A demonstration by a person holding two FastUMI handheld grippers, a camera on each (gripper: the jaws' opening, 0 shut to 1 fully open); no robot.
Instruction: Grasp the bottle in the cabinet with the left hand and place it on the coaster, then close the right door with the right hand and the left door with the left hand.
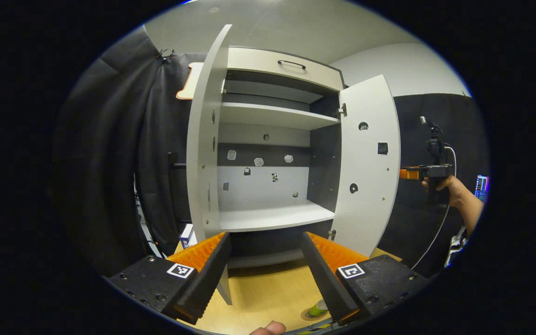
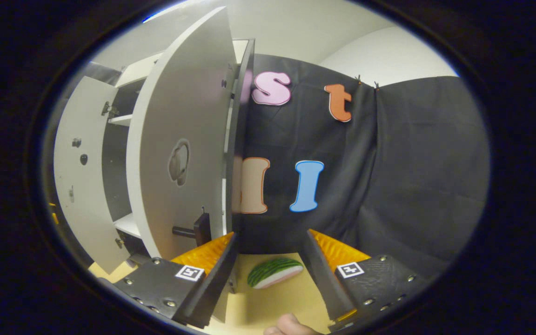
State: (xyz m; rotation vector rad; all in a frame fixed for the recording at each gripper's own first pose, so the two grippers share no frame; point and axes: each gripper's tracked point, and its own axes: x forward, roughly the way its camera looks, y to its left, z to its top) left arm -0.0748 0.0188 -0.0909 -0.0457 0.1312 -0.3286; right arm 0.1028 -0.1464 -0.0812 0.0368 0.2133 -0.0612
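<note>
Left gripper sits bottom centre of the left gripper view, fingers spread wide, nothing between them. It faces the cabinet, whose shelves are bare. Left door stands edge-on at centre left, right door swung out at centre right. Bottle is at the bottom edge of that view, a green bit showing just beside the right finger, on the coaster on the counter. Can't tell whether it is upright.

The other gripper is at the far right of that view, held by a hand, just beside the outer edge of the right door; contact unclear.

Right gripper in the right gripper view: bottom centre, fingers wide apart, holding nothing. The right door's outer face fills the left centre, its handle just above the left finger. A watermelon-slice toy lies on the counter between the fingers, farther off.
</note>
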